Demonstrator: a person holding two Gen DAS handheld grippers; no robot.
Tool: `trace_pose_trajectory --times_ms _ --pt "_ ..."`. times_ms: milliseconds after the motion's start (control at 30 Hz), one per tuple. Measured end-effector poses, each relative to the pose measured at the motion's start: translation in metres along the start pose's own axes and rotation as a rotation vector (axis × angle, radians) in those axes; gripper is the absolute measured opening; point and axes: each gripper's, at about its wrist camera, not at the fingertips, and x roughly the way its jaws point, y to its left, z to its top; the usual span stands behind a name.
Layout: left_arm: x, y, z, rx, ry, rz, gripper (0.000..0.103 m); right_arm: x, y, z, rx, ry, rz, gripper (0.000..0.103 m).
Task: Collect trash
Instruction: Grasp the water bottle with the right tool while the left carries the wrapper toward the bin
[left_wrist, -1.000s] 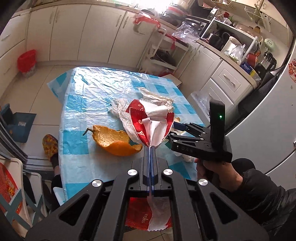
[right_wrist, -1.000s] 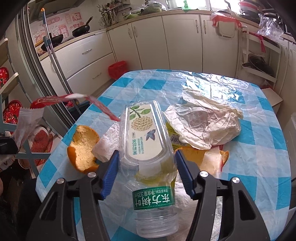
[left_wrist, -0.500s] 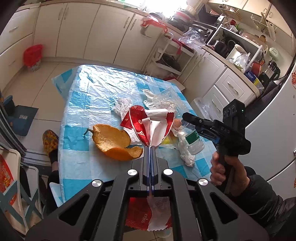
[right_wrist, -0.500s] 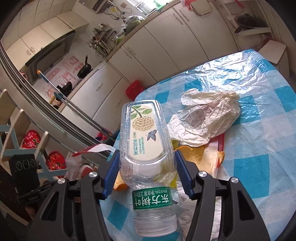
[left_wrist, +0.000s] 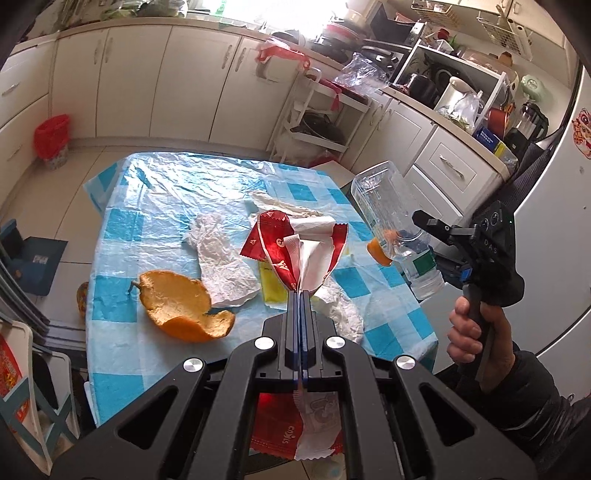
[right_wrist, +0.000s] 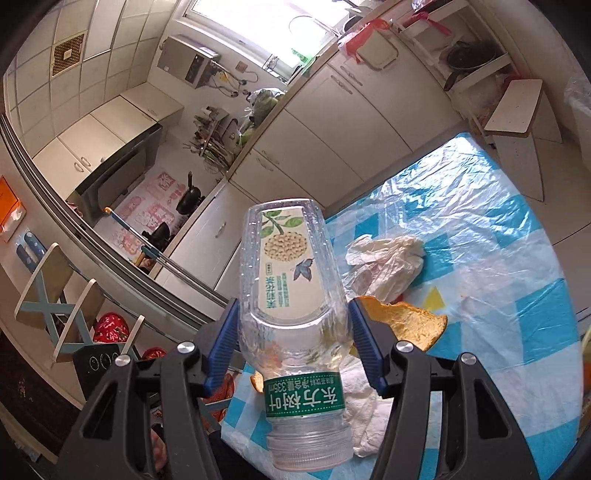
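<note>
Holding steady on both sides. Left tool (left_wrist: 300, 295) is clenched on the wrapper (left_wrist: 299, 247), red-and-white, pinched at its middle; the top fans out ahead of the fingers, the tail hangs below the tool body. Right tool (right_wrist: 291, 332) is grasping the bottle (right_wrist: 291, 295) across its shoulder, neck toward the camera, base pointing away.

Left view only: the right tool (left_wrist: 461, 240) seen from outside, held up off the desk's right edge, bottle (left_wrist: 391, 229) tilted base-up, hand (left_wrist: 469, 332) on the grip. Also a big peel (left_wrist: 184, 310) on the desk (left_wrist: 122, 236), tissue (left_wrist: 221, 266) just beside it, a yellow packet (left_wrist: 271, 284) under the wrapper's line of sight.

Right view only: bottle label with green band, no cap on the neck, droplets inside. Crumpled bag (right_wrist: 384, 262) on the far desk, another peel (right_wrist: 410, 325) behind the right finger.

Versus a second ago: bottle was low over the desk amid the trash, now it's lifted clear and swung out to the right, and the right camera is pitched up toward the ceiling. Left tool's grip on the wrapper is unchanged; the peel and tissue haven't moved.
</note>
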Motion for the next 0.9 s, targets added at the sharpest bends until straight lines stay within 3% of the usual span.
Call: trace_pose_trajectory --times_ms 567,900 --pt "0.038 -0.069 0.003 0.068 0.036 -0.090 0.001 -0.084 -0.062 0.005 0.117 -0.139 -0.128 0.058" --pt "0.070 -0.119 0.000 0.128 0.081 -0.177 0.001 -0.122 -0.099 -0.004 0.199 -0.182 -0.308 0.058"
